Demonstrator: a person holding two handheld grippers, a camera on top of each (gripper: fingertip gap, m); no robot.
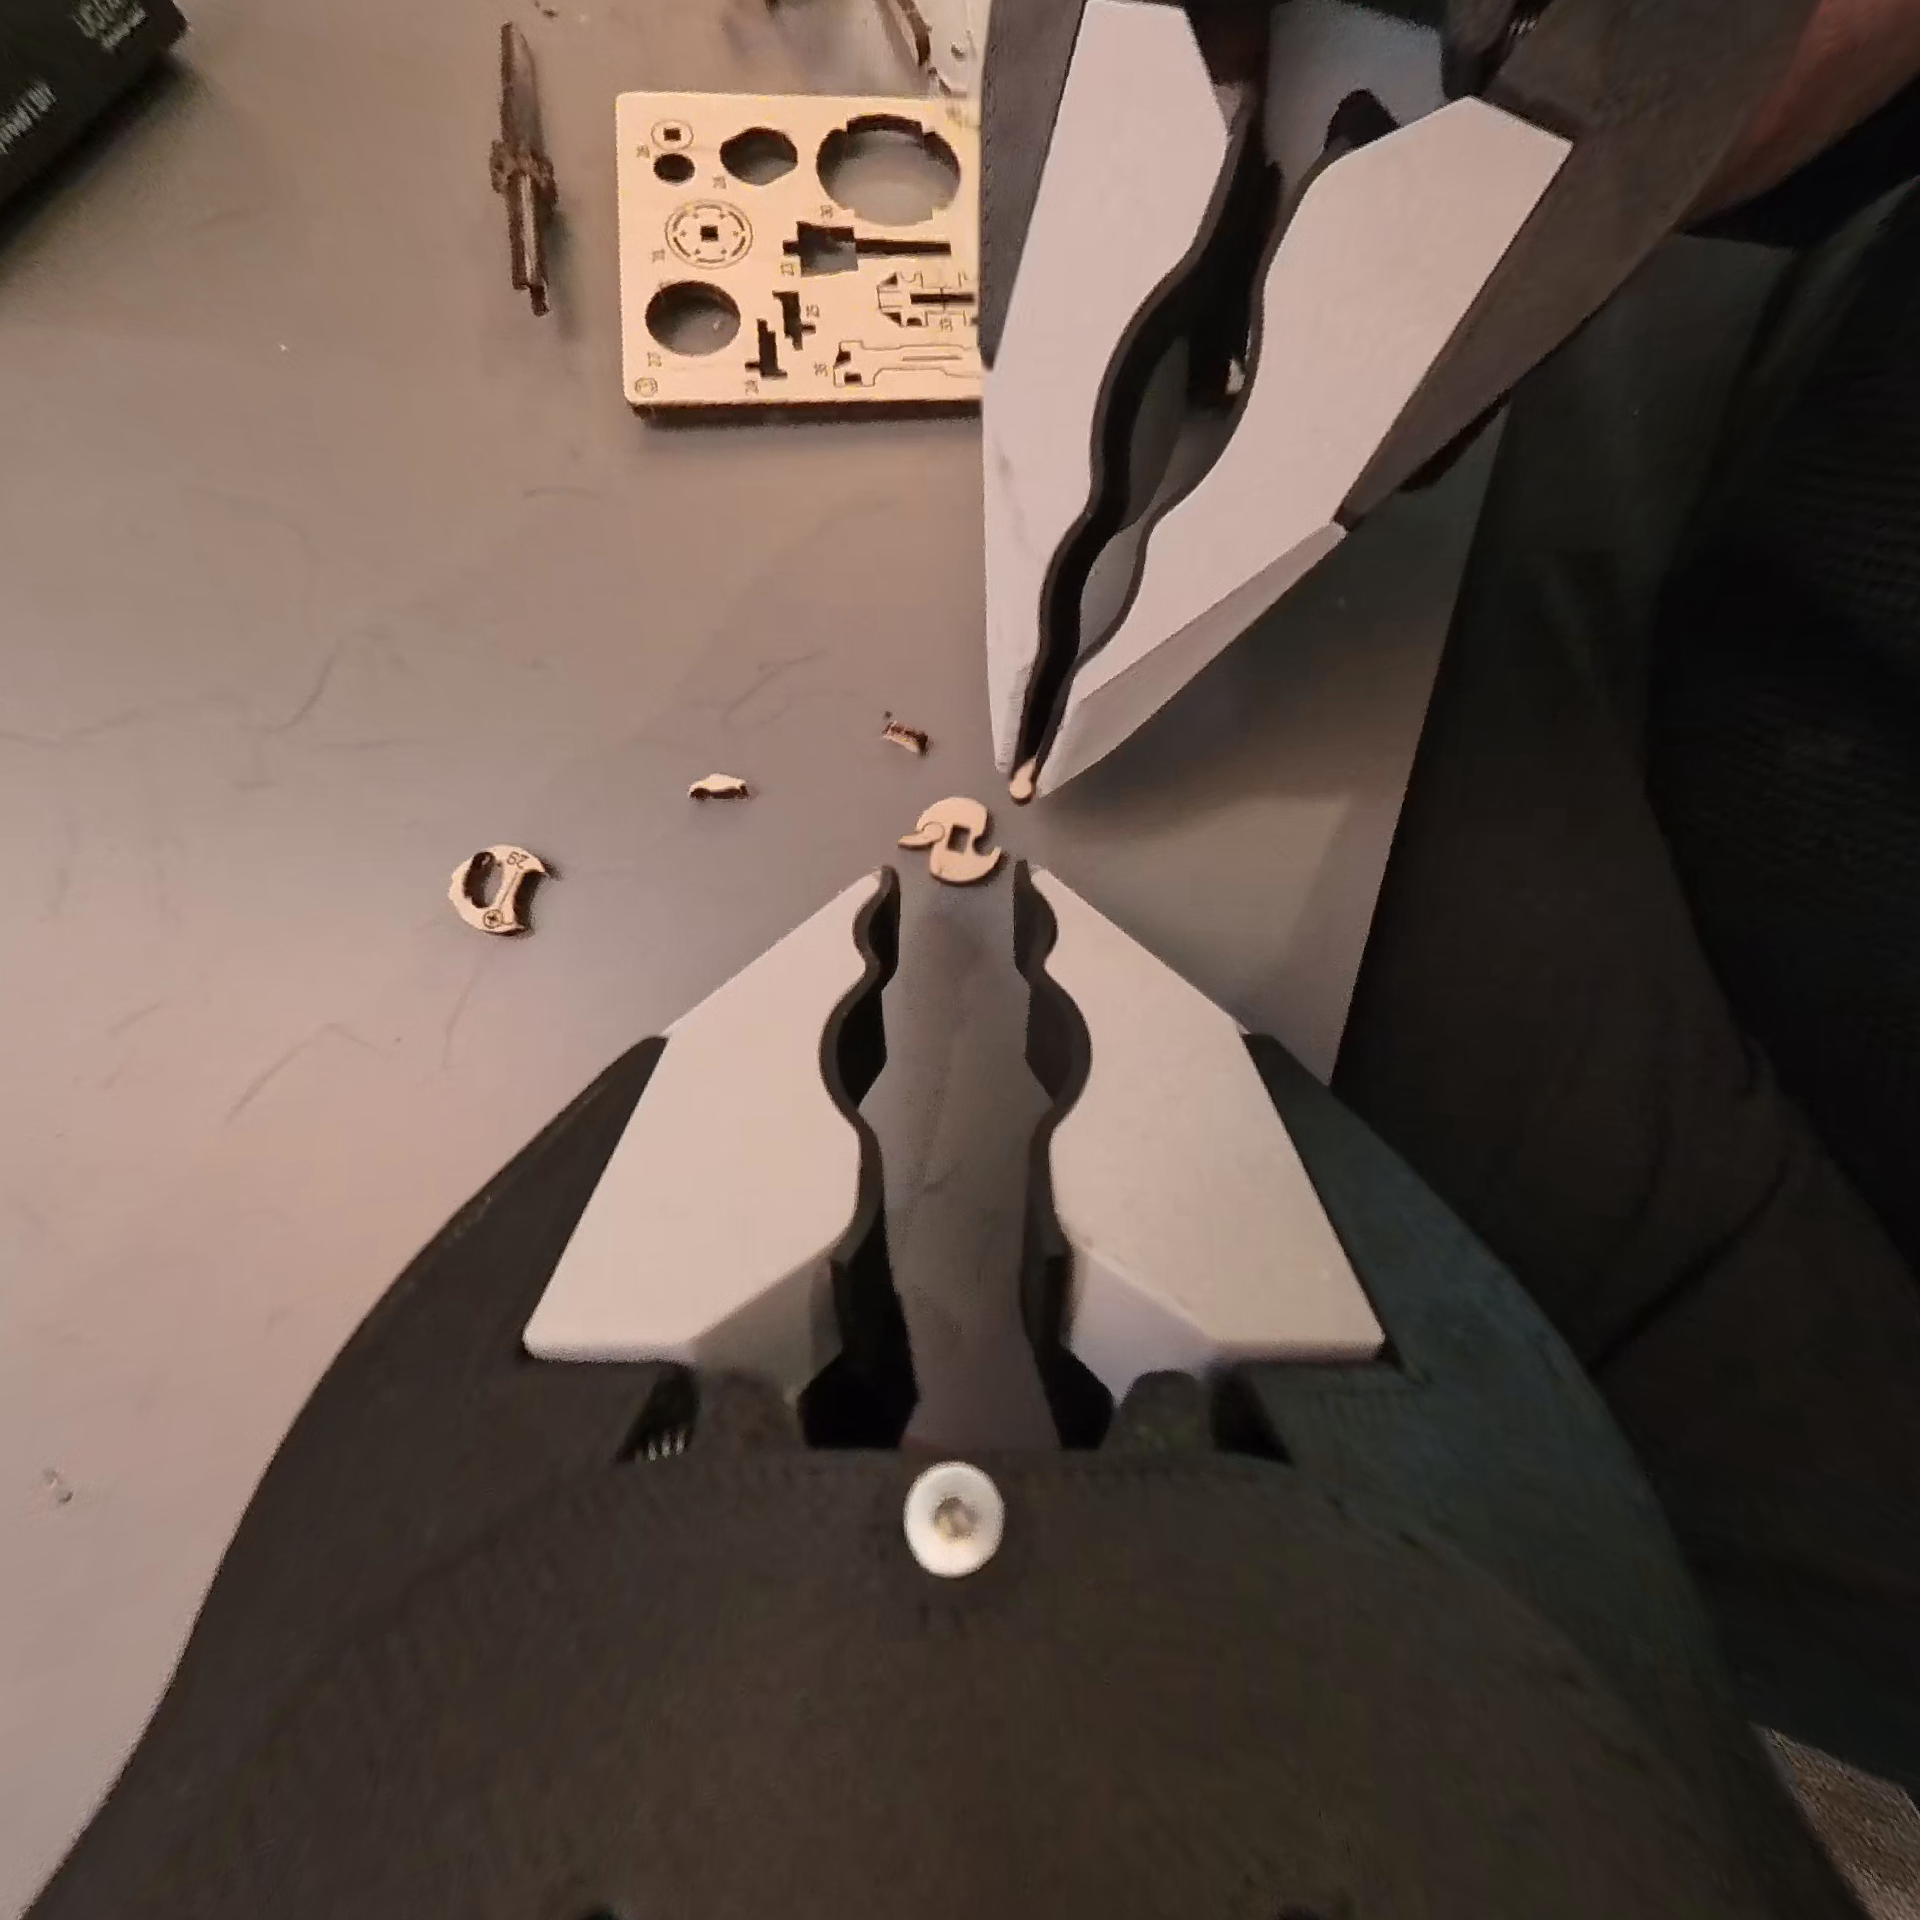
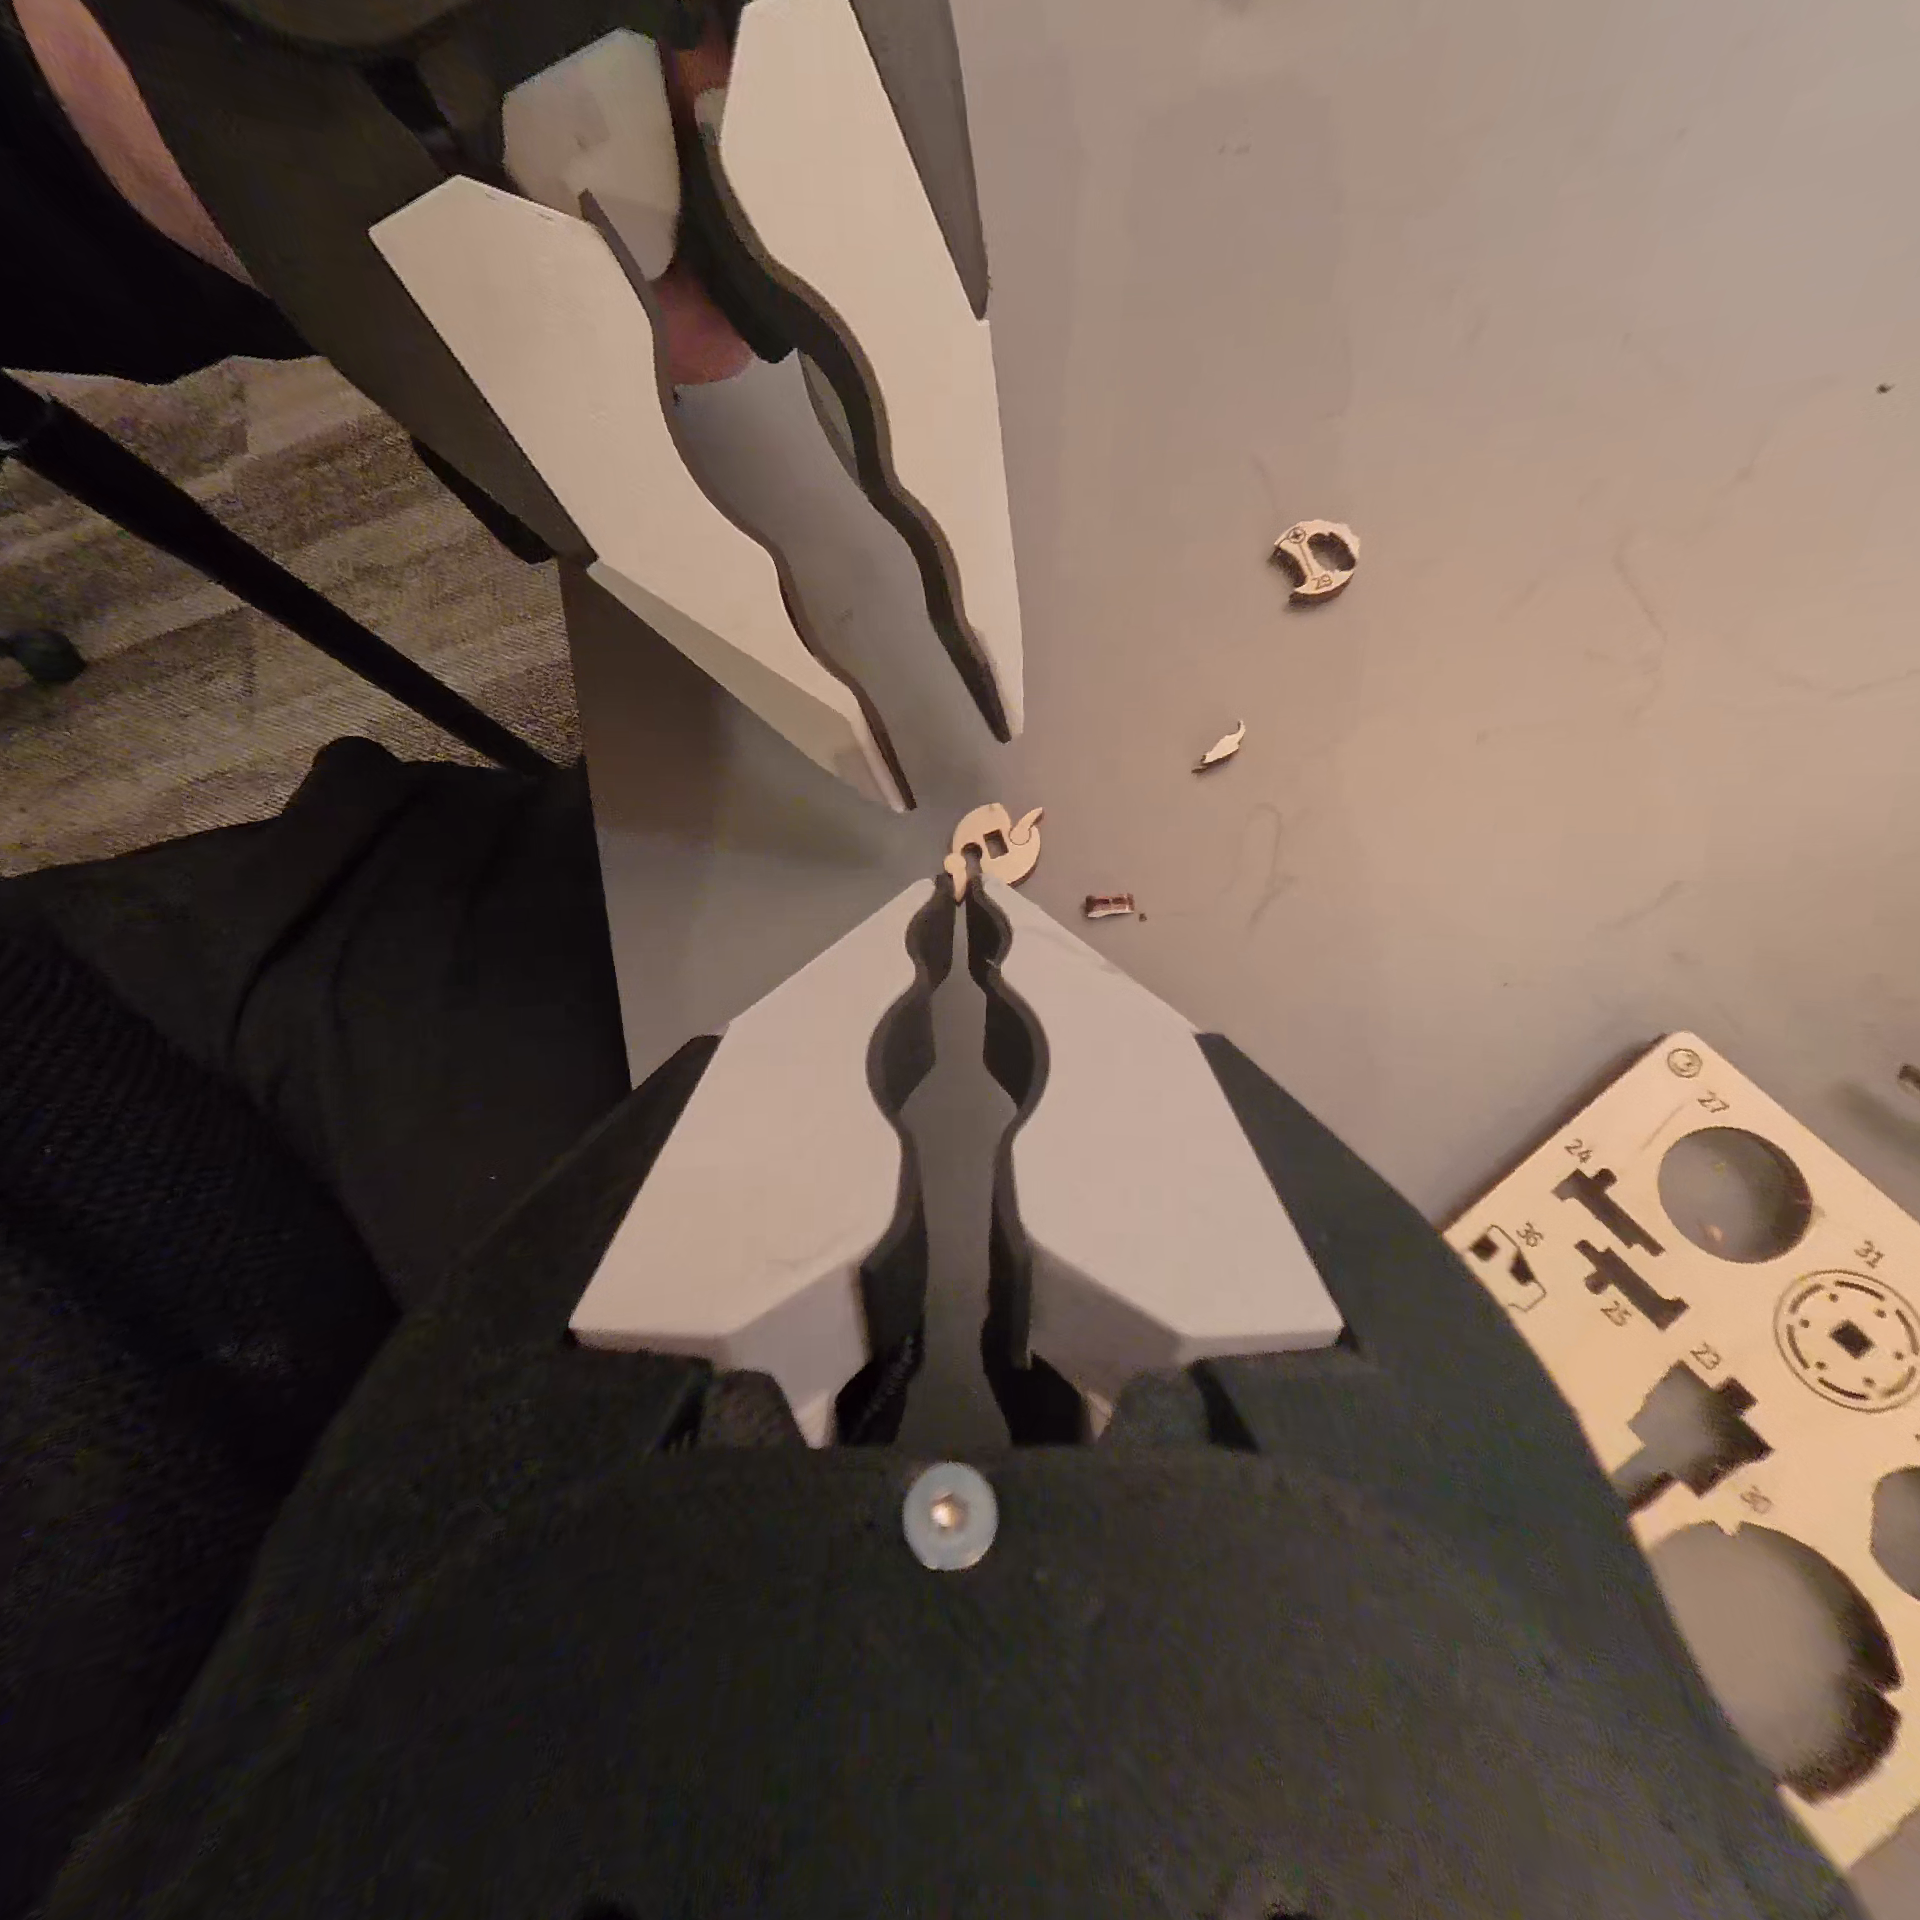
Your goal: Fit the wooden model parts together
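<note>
Seen from the left wrist view, a grey worktop (image 1: 260, 623) carries the loose pieces of a small wooden kit. Far left at the top edge sits the corner of a dark box (image 1: 62, 94), and beside it a slim dark stick-like piece (image 1: 523, 171), both well apart from the work. Next comes the pale laser-cut wooden sheet (image 1: 800, 255), many of its shapes already punched out, lying out of the way at the back. Nearer, a rounded wooden offcut (image 1: 499, 890) and two small scraps (image 1: 719, 789) lie scattered to the left. At the centre lies the task's part, a round hooked wooden disc (image 1: 951, 844), flat on the worktop. The left claw (image 1: 956, 883) sits low just behind it, jaws parted narrowly to either side of the disc's near edge, holding nothing; it seems placed to steady or pick up the disc. To the right, the right claw (image 1: 1027, 774) points down at a slant, pinched closed on a tiny wooden peg (image 1: 1022, 781). In the right wrist view the peg's (image 2: 957, 871) tip appears to meet the notch in the disc's (image 2: 1003, 836) edge, probably to slot it in.
</note>
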